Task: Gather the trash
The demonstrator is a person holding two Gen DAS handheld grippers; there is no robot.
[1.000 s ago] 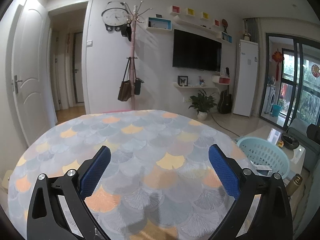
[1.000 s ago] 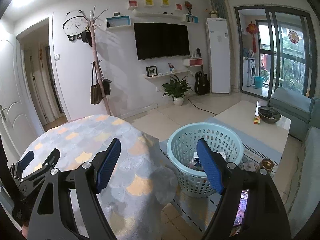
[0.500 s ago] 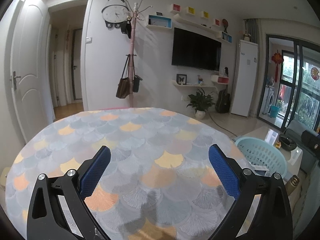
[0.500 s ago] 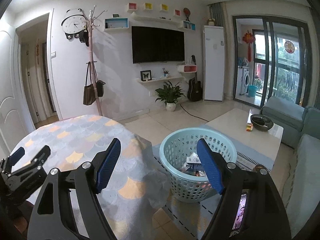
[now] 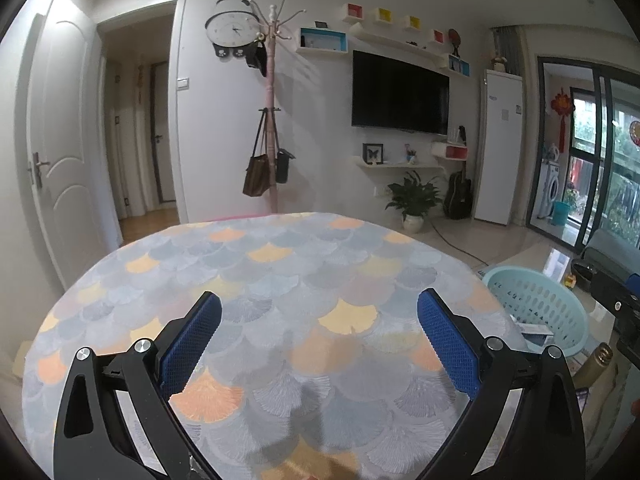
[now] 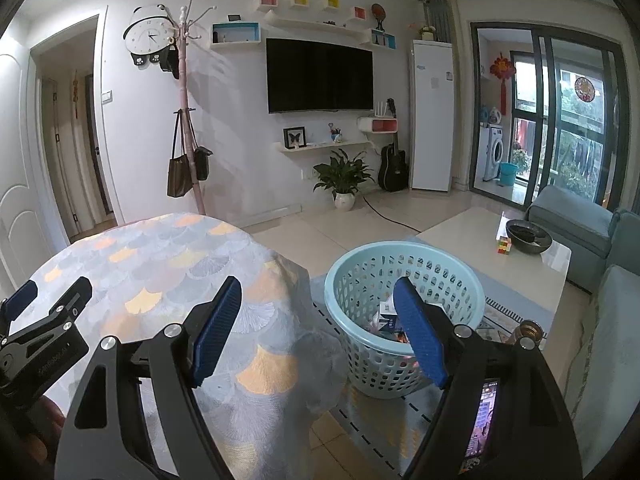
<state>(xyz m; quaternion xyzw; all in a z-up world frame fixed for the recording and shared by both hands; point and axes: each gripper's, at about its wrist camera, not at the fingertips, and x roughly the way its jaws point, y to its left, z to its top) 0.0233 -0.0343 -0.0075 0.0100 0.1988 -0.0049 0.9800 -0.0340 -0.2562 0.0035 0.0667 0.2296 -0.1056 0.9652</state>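
Note:
A light blue plastic basket (image 6: pixel 404 256) stands on the floor right of the round table; it also shows in the left wrist view (image 5: pixel 536 300). Several pieces of trash (image 6: pixel 386 314) lie inside it. My left gripper (image 5: pixel 320 320) is open and empty above the table's patterned cloth (image 5: pixel 280 280). My right gripper (image 6: pixel 318 308) is open and empty, held over the table's right edge with its right finger in front of the basket. The left gripper also shows at the left of the right wrist view (image 6: pixel 36 312).
A white coffee table (image 6: pixel 500 256) with a dark bowl (image 6: pixel 528 236) stands behind the basket. A blue-grey sofa (image 6: pixel 600 248) is at the right. A coat stand (image 5: pixel 272 128), a TV (image 6: pixel 320 76) and a potted plant (image 6: pixel 344 180) line the far wall.
Both grippers have stayed open and empty. The right wrist view has drifted so the basket sits closer and more central. The left wrist view has shifted slightly.

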